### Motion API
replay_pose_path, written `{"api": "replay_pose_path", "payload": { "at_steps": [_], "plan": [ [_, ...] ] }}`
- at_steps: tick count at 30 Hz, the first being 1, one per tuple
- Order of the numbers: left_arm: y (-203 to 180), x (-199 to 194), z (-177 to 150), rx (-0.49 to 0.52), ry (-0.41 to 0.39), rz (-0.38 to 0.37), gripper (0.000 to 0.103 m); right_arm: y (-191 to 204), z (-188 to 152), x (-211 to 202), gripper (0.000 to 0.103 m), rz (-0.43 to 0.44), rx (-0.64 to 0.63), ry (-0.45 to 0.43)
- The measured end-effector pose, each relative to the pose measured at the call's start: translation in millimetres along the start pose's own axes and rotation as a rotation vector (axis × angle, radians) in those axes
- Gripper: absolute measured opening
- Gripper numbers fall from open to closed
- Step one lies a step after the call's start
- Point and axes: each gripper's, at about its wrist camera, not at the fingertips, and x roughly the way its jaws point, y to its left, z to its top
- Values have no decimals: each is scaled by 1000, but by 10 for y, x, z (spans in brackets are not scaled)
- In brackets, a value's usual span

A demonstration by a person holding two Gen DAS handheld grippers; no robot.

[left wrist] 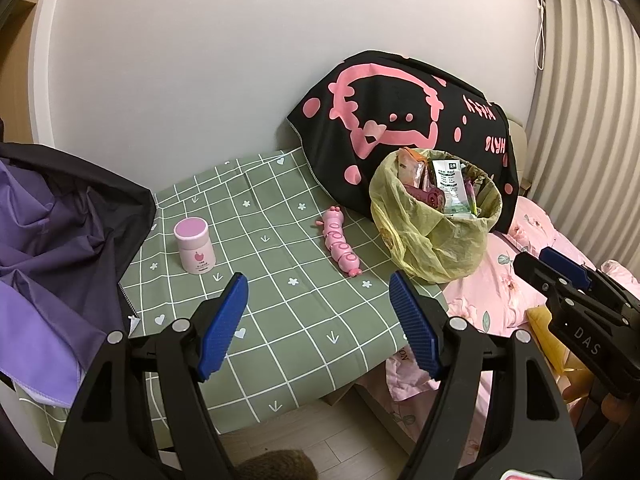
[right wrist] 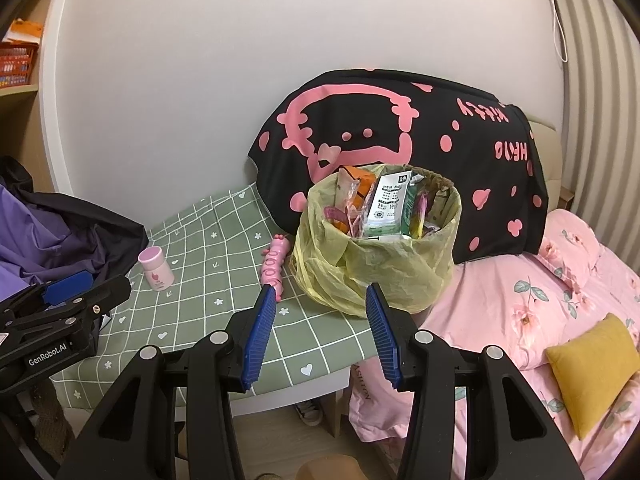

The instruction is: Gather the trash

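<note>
Left tool (left wrist: 318,326) and right tool (right wrist: 321,332) both hang side by side, tilted downward, jaws spread apart, nothing between their pads.

- Left wrist cam sits behind its own left gripper (left wrist: 318,312), looking forward and down over the near edge of the green checked table (left wrist: 280,320), pretty close in. The right gripper (left wrist: 560,268) pokes in at its right edge.
- Right wrist cam does the same from further right, behind the right gripper (right wrist: 320,320), facing the yellow-bagged bin (right wrist: 376,256) near the table's right end. The left gripper (right wrist: 80,292) shows at its left edge.
- Both views share the table, bin (left wrist: 436,232), black-and-pink cloth (left wrist: 400,120) and white wall (left wrist: 240,60).
</note>
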Motion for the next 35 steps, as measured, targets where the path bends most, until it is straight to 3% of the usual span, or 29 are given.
{"api": "replay_pose_path", "payload": {
  "at_steps": [25, 30, 34, 35],
  "plan": [
    [-53, -20, 28, 13, -5, -15, 69, -12, -8, -22, 44, -5, -3, 4],
    [59, 107, 65, -11, 53, 22, 69, -1, -14, 152, 44, -15, 4, 53],
    [632, 338, 111, -139, 52, 149, 69, 283, 21, 578, 44, 36, -54, 128],
    [816, 398, 112, -187, 59, 179, 70, 424, 36, 740, 46, 88, -79, 161]
  ]
}}
